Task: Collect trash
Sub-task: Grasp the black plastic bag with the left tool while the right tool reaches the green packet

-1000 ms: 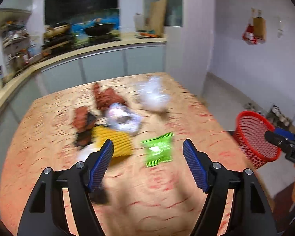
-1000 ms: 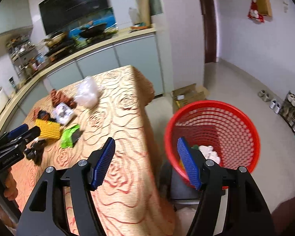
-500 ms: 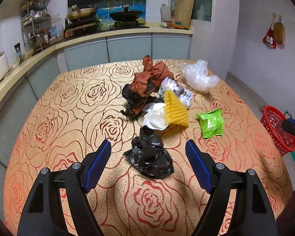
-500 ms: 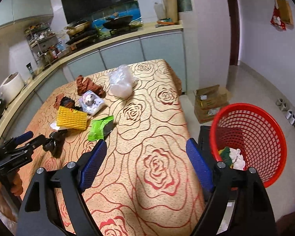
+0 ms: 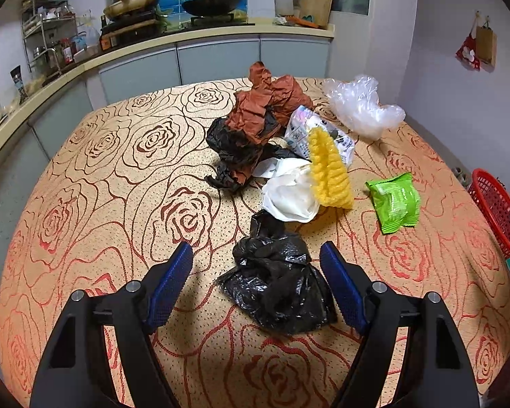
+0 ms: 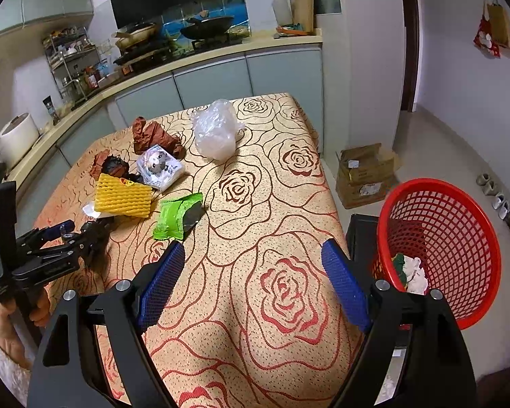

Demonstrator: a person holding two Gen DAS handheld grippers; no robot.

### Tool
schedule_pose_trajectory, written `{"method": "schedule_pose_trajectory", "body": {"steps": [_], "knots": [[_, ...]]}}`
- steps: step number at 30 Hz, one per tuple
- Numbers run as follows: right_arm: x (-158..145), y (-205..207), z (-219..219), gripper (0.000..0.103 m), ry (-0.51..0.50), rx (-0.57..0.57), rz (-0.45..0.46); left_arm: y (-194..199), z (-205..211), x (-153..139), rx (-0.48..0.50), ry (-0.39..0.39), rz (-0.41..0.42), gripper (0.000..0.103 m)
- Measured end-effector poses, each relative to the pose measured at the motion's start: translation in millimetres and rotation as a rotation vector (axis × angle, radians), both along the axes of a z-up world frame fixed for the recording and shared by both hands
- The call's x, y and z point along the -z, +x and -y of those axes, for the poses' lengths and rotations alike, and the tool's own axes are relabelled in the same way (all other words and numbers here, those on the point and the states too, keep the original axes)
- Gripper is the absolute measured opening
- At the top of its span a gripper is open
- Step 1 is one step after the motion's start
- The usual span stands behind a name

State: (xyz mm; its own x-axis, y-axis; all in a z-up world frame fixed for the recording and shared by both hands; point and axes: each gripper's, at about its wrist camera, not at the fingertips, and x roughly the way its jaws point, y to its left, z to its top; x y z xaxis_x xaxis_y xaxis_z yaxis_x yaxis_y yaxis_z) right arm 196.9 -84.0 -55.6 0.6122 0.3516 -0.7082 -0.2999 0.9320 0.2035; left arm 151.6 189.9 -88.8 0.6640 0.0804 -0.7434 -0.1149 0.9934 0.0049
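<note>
A crumpled black plastic bag (image 5: 275, 289) lies on the rose-patterned tablecloth (image 5: 119, 204), right between the blue pads of my left gripper (image 5: 255, 251). Its jaws are closing, and the pads stand clear of the bag on both sides. Beyond it lie a white bag (image 5: 290, 193), a yellow foam net (image 5: 329, 173), a green wrapper (image 5: 396, 202), brown paper (image 5: 265, 102) and a clear plastic bag (image 5: 360, 105). My right gripper (image 6: 253, 248) hangs open and empty over the table's near right part. The red basket (image 6: 459, 224) stands on the floor to its right, with some trash inside.
A kitchen counter (image 5: 221, 30) with pans runs behind the table. A cardboard box (image 6: 367, 170) sits on the floor past the table's far right corner. A hand (image 6: 13, 309) holds the left gripper at the left edge of the right wrist view.
The left gripper swung left from the green wrapper and came down around the black bag. The right gripper moved from above the basket to over the table, its jaws wider.
</note>
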Motion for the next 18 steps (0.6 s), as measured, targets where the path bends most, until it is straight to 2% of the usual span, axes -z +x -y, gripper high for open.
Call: {"method": "schedule_pose_trajectory", "body": {"steps": [5, 8, 11, 18], "knots": [[5, 8, -22, 0.080, -0.019, -0.034, -0.009, -1, -2, 8, 0.009, -0.016, -0.033, 0.038], [10, 15, -41, 0.080, -0.019, -0.062, -0.023, -4, -5, 11, 0.012, -0.042, -0.034, 0.028], [17, 23, -60, 0.080, -0.015, -0.087, -0.043, -11, -6, 6, 0.007, -0.034, -0.013, 0.024], [31, 41, -97, 0.080, -0.051, -0.117, -0.058, -28, -15, -13, -0.010, -0.043, 0.038, 0.024]]}}
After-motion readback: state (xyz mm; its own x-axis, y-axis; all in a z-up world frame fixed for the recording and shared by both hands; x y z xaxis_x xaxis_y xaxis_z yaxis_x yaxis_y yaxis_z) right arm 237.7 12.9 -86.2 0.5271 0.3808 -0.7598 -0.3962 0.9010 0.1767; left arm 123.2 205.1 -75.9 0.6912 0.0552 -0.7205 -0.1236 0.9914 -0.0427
